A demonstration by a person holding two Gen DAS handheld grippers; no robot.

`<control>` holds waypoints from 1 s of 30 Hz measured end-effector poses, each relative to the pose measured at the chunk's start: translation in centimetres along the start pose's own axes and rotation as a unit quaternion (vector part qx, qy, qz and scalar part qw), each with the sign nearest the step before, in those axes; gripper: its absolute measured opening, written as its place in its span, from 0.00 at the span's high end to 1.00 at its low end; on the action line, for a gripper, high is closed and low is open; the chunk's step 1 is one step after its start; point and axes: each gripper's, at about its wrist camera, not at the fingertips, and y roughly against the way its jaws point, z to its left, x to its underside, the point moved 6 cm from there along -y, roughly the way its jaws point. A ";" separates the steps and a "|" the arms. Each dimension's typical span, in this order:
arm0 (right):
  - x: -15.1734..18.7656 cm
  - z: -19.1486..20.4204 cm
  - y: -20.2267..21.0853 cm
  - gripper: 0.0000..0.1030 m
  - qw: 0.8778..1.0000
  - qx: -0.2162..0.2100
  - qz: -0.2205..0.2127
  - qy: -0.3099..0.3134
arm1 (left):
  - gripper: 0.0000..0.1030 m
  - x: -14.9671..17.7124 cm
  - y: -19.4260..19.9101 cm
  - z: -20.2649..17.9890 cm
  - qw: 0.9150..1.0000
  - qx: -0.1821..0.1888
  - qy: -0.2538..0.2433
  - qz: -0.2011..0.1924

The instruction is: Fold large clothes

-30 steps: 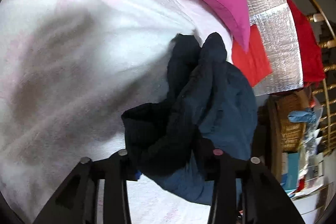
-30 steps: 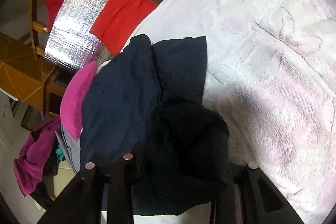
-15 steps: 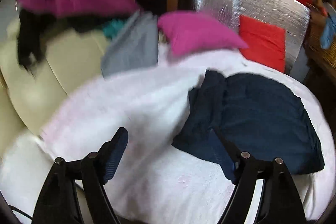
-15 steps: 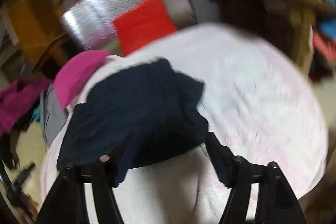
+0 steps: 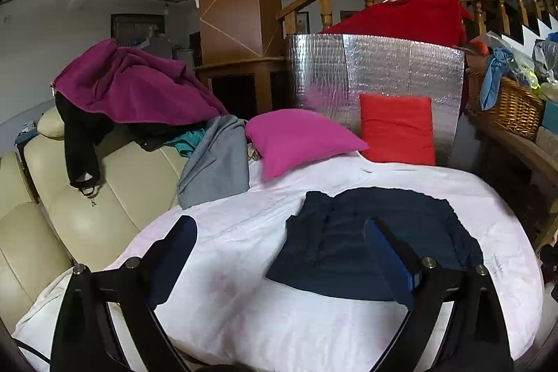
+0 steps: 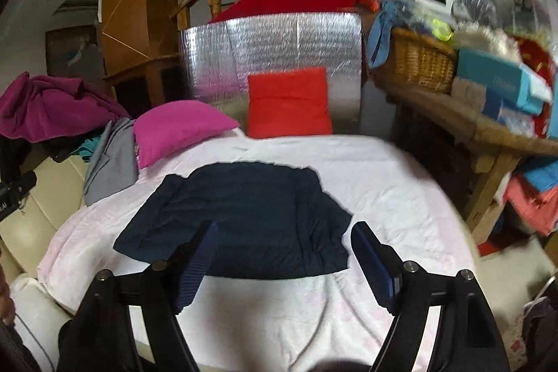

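A dark navy garment (image 5: 369, 239) lies folded flat on the white blanket (image 5: 244, 295) covering the bed; it also shows in the right wrist view (image 6: 244, 215). My left gripper (image 5: 279, 246) is open and empty, held back above the blanket, its right finger in front of the garment. My right gripper (image 6: 284, 250) is open and empty, raised above the garment's near edge.
A magenta pillow (image 5: 300, 138), a red pillow (image 5: 397, 135) and a grey cloth (image 5: 216, 162) lie at the bed's far side before a silver foil panel (image 5: 376, 72). A cream sofa (image 5: 87, 197) with piled clothes stands left. A wicker basket (image 6: 415, 58) sits right.
Both grippers let go of the navy garment, opened and pulled back and up. The garment now lies flat on the blanket.
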 end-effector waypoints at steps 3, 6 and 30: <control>-0.5 0.6 2.2 0.17 1.000 0.010 -0.014 0.010 | 0.06 -0.3 1.5 -0.2 1.000 -0.007 -0.005 -0.012; -0.7 1.0 4.2 0.17 1.000 0.014 -0.025 0.013 | 0.06 -0.8 3.0 -0.4 1.000 -0.011 -0.007 -0.026; 0.0 1.8 7.0 0.16 1.000 0.012 -0.022 -0.015 | 0.05 -1.7 7.8 -0.8 0.999 -0.009 -0.006 -0.052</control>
